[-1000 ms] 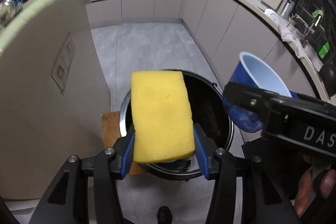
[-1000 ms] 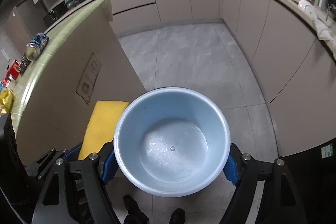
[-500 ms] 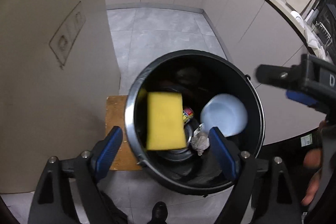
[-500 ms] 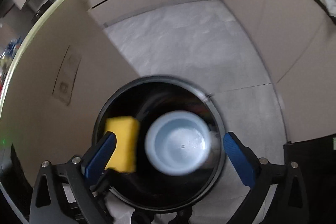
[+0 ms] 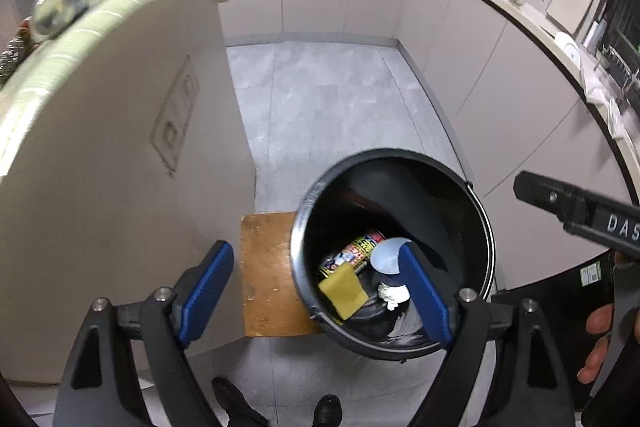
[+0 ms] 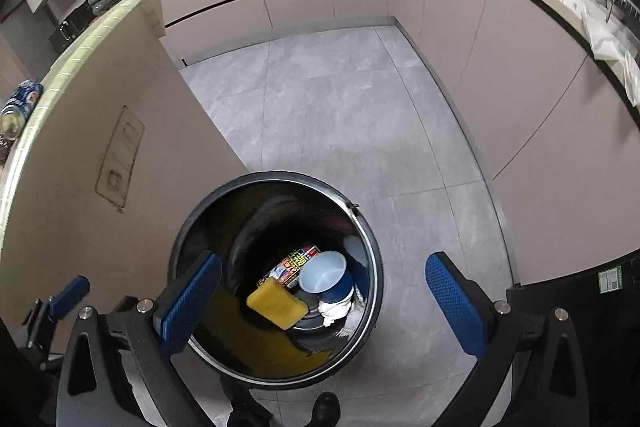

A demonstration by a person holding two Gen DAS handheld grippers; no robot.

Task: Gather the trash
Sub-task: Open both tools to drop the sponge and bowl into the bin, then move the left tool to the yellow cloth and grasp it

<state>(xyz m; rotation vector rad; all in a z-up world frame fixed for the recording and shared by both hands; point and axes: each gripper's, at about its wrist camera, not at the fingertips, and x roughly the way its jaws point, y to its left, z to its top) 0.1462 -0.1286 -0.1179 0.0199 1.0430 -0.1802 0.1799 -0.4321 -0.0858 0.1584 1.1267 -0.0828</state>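
We are holding our left gripper and right gripper over the black bin — both released, empty — yellow sponge and blue cup lying inside the bin.

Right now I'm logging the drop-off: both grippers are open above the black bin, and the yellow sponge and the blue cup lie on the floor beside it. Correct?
Not quite. The yellow sponge and the blue cup lie inside the black bin, at its bottom among other trash, as the right wrist view shows. The left gripper and right gripper are indeed open above it.
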